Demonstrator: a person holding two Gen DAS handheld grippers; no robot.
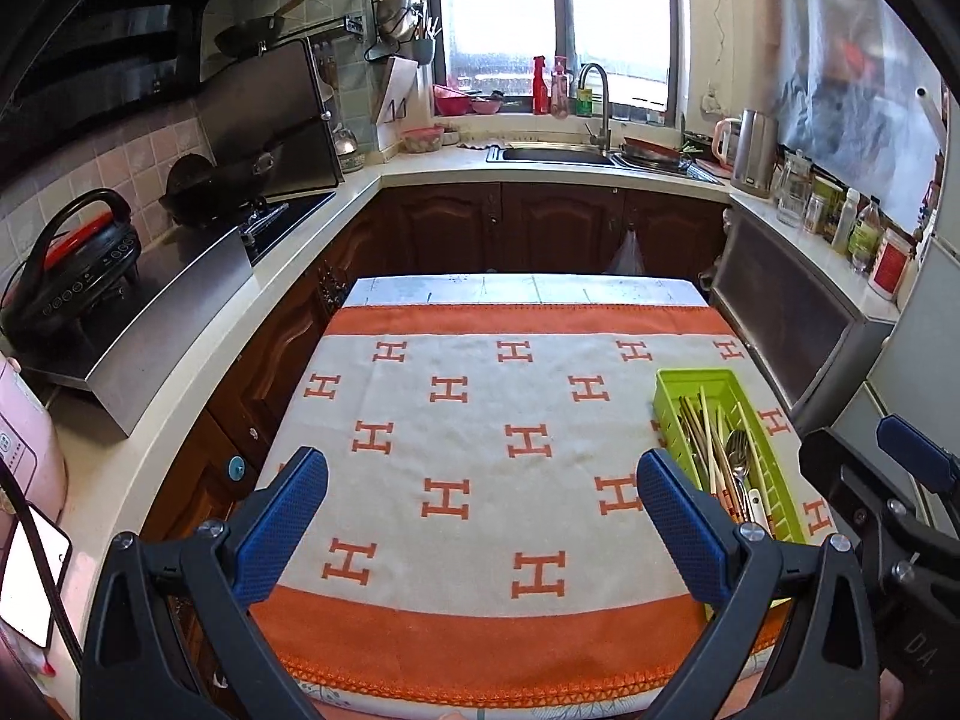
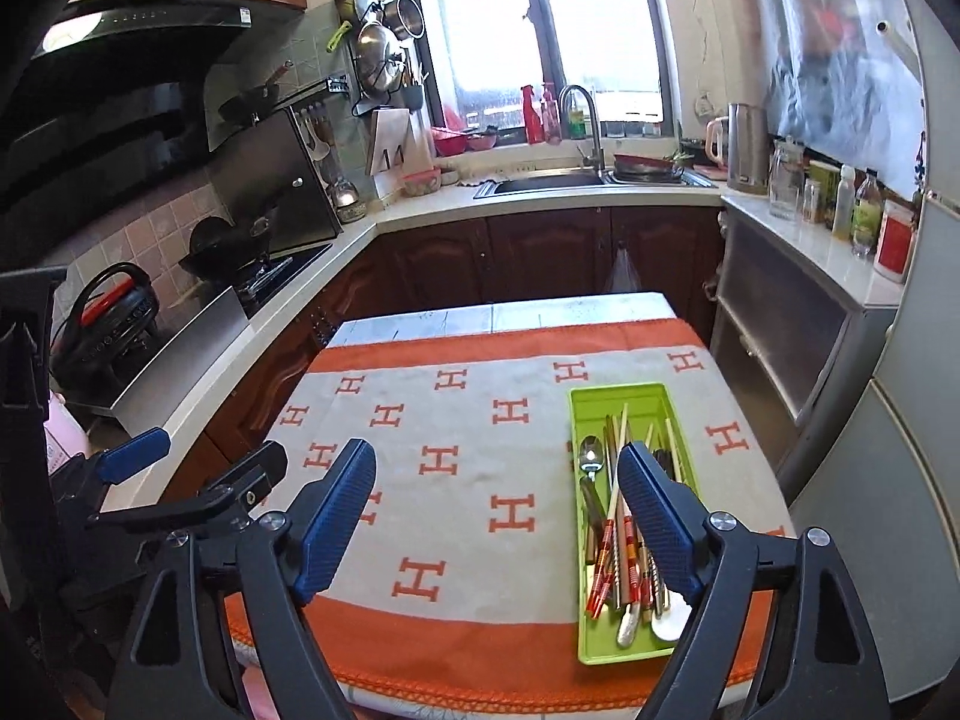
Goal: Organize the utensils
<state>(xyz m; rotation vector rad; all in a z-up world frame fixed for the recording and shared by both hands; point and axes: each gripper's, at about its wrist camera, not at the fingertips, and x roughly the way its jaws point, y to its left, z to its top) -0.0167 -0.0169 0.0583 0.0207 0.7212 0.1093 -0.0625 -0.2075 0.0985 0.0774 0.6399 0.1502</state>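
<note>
A green utensil tray [image 1: 687,383] sits on the right side of the table, on an orange and white cloth [image 1: 480,420]. It holds chopsticks [image 2: 615,468], a spoon [image 2: 591,455] and other cutlery. In the right wrist view the tray [image 2: 618,397] lies just ahead of the right finger. My left gripper [image 1: 483,480] is open and empty above the cloth, left of the tray. My right gripper [image 2: 498,474] is open and empty above the cloth; its right finger [image 2: 654,516] overlaps the tray. The left gripper also shows in the right wrist view [image 2: 198,462].
Kitchen counters run on the left, back and right. A stove with a wok [image 1: 204,180] and a pressure cooker [image 1: 72,264] stand on the left. A sink [image 1: 558,153] is at the back. Bottles [image 1: 864,234] and a kettle [image 1: 753,150] stand on the right.
</note>
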